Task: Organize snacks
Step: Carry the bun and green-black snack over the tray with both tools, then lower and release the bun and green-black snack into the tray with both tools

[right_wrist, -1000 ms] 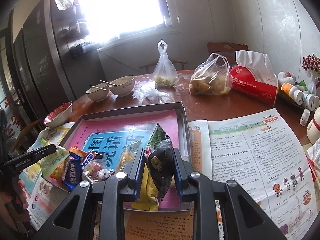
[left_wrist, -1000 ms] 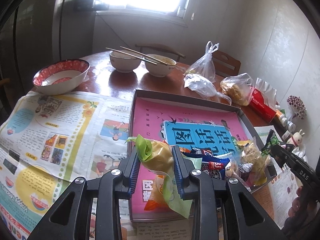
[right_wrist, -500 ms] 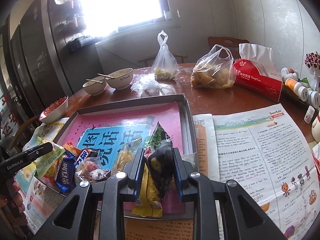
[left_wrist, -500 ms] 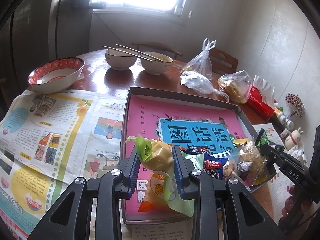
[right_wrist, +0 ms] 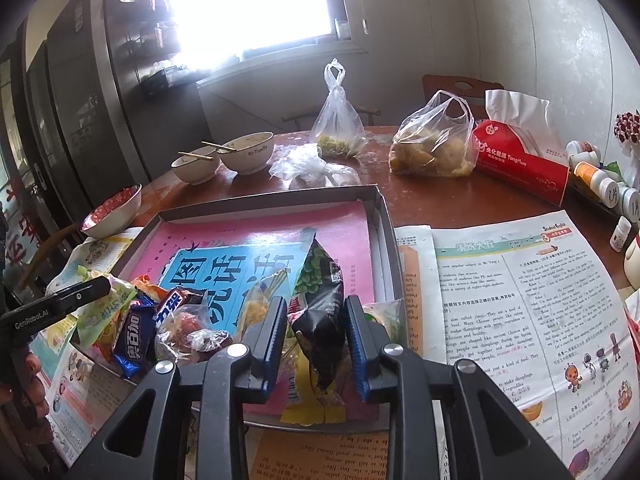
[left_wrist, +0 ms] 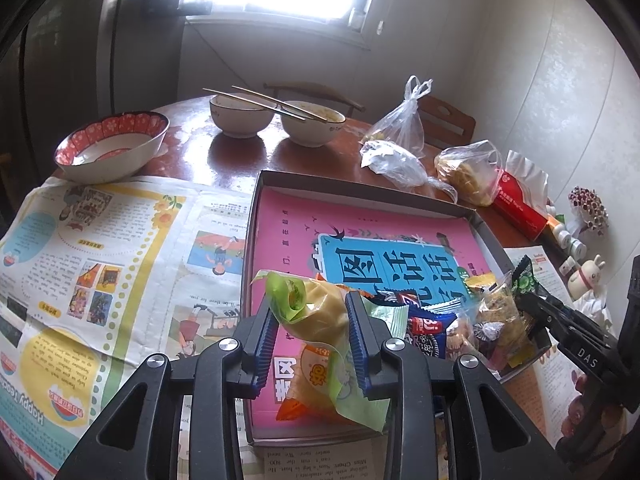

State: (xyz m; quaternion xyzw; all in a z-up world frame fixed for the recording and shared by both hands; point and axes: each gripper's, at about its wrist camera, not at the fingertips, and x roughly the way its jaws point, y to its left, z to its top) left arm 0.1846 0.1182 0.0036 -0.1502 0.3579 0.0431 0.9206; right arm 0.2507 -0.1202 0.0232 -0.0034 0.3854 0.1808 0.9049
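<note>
Left gripper: gripping a yellow packet above the tray's near edge, jaws just easing slightly. Right gripper: jaws just loosening, dark pea packet sitting between the pads, above the tray's near right corner. Table: carrying newspapers, tray. Snack pile: lying in the tray's near part.
</note>
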